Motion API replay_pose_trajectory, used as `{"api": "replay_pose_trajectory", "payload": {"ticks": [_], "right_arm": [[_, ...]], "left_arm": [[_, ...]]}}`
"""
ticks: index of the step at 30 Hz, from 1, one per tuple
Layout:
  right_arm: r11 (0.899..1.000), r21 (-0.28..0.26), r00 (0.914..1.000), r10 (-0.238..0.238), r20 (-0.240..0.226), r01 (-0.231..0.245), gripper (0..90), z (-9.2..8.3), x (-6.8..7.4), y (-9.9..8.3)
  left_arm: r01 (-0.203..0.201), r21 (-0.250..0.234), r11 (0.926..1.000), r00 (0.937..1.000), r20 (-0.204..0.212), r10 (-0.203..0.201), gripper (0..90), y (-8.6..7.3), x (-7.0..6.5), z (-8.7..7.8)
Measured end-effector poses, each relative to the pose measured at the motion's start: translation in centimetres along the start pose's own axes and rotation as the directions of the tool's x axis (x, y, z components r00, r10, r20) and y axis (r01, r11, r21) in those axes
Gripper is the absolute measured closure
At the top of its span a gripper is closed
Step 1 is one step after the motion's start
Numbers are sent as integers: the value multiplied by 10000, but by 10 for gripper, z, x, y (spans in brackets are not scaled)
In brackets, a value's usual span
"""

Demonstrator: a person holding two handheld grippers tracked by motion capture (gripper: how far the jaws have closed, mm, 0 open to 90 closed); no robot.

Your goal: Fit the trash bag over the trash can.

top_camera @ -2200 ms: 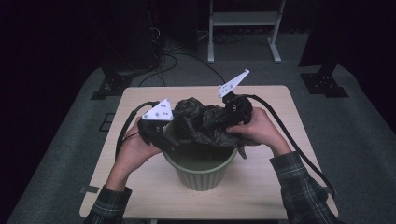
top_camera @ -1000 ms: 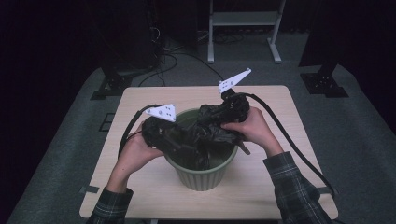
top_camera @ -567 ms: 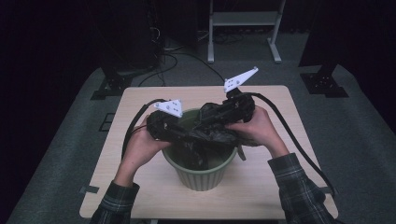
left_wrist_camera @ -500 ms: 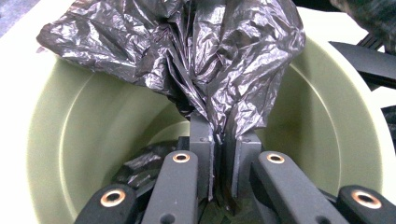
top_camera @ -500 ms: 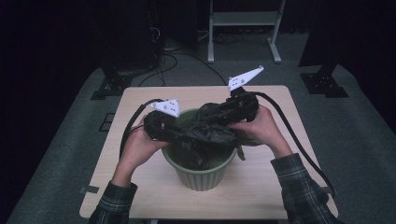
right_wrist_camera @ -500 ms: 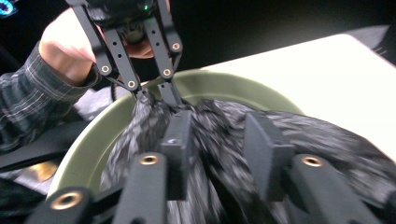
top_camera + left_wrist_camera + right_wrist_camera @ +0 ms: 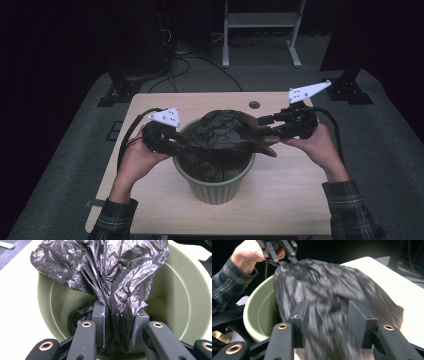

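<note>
A crumpled black plastic bag [image 7: 225,132] lies across the mouth of a green ribbed pot [image 7: 215,185] in the middle of the table. My left gripper [image 7: 185,142] is at the pot's left rim, shut on a bunched fold of the bag [image 7: 112,277] just above the pot's inner wall [image 7: 185,290]; its jaws have just eased a little wider. My right gripper [image 7: 262,125] is off the pot's right rim. Its jaws have just been opening and stand apart in the right gripper view [image 7: 327,320], with the blurred bag [image 7: 332,290] loose between them. The left gripper [image 7: 278,252] shows beyond.
The light wooden table [image 7: 300,200] has a small round hole [image 7: 254,105] near its far edge. Black cables trail from both grippers over the table's sides. On the dark floor behind stand a metal frame [image 7: 260,30] and stand feet [image 7: 350,90].
The right gripper has swung out to the right, away from the pot's middle, and its jaws have parted. The bag is now spread wider across the pot. The left gripper stays at the left rim.
</note>
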State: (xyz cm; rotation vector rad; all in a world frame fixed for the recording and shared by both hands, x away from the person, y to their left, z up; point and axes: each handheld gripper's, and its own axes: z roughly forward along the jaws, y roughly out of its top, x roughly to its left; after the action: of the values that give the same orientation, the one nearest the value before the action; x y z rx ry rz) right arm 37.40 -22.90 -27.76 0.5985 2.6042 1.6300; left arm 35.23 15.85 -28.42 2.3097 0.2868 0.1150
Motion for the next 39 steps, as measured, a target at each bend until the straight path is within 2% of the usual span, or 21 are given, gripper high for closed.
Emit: {"api": "replay_pose_trajectory", "payload": {"ticks": [1,2,4,8,11,12,13,14,15,16,17,18,19,20,21,24,25,28,32,34,39], "right_arm": [[9998,-133,9999,149,80,-148,487,-10,-2,-10],[9998,-133,9999,149,80,-148,487,-10,-2,-10],[9992,-232,9992,327,221,-322,471,-22,-4,-25],[9984,-195,9981,534,307,-528,451,-29,-6,-39],[9969,-253,9969,750,220,-744,470,-29,-11,-50],[9969,-253,9969,750,220,-744,470,-29,-11,-50],[9967,-281,9971,758,-3,-758,599,-25,-12,-51],[9967,-281,9971,758,-3,-758,599,-25,-12,-51],[9984,-115,9982,559,-195,-561,761,-20,-11,-50],[9987,-61,9984,500,-253,-502,821,-17,-10,-50],[9990,-24,9984,437,-373,-438,860,-15,-10,-49],[9990,-24,9984,437,-373,-438,860,-15,-10,-49],[9991,43,9984,432,-378,-430,892,-12,-10,-49],[9991,43,9984,432,-378,-430,892,-12,-10,-49],[9991,26,9983,418,-404,-417,895,-11,-11,-49],[9991,-52,9976,410,-564,-413,896,-9,-9,-48],[9993,-95,9973,363,-634,-370,896,-8,-8,-47],[9995,-145,9969,261,-742,-273,895,-6,-5,-43],[9998,-177,9952,97,-969,-115,895,1,1,-34],[9998,-207,9935,-7,-1135,-16,895,6,4,-28],[9994,-300,9901,-186,-1389,146,895,13,9,-20]], "left_arm": [[-11,23,10000,10000,10,11,681,0,0,0],[11,38,10000,10000,9,-11,681,-1,0,0],[46,63,10000,10000,17,-47,666,-1,1,1],[62,78,10000,10000,25,-62,658,-1,1,0],[102,97,9999,9999,63,-102,645,-1,1,1],[102,97,9999,9999,63,-102,634,-1,1,1],[99,133,9999,9999,21,-99,620,-1,1,2],[99,133,9999,9999,21,-99,589,-1,1,2],[102,110,9999,9999,-64,-102,543,-1,0,2],[90,79,9999,9999,-138,-89,494,-1,0,0],[115,-27,9999,9996,-248,-115,427,-1,0,-1],[124,-107,9999,9990,-435,-129,427,-2,-1,-4],[35,-268,9996,9975,-700,-53,318,-2,-3,-9],[35,-268,9996,9975,-700,-53,273,-2,-3,-9],[-101,-623,9980,9972,-750,54,254,-1,-7,-16],[-241,-887,9958,9977,-650,183,233,3,-11,-20],[-411,-1068,9934,9980,-520,357,233,9,-16,-21],[-626,-1160,9913,9973,-448,577,233,16,-22,-19],[-834,-1270,9884,9964,-221,813,234,28,-32,-11],[-861,-1333,9873,9963,-66,859,234,37,-35,-1],[-865,-1309,9876,9959,156,893,235,47,-35,15]]}}
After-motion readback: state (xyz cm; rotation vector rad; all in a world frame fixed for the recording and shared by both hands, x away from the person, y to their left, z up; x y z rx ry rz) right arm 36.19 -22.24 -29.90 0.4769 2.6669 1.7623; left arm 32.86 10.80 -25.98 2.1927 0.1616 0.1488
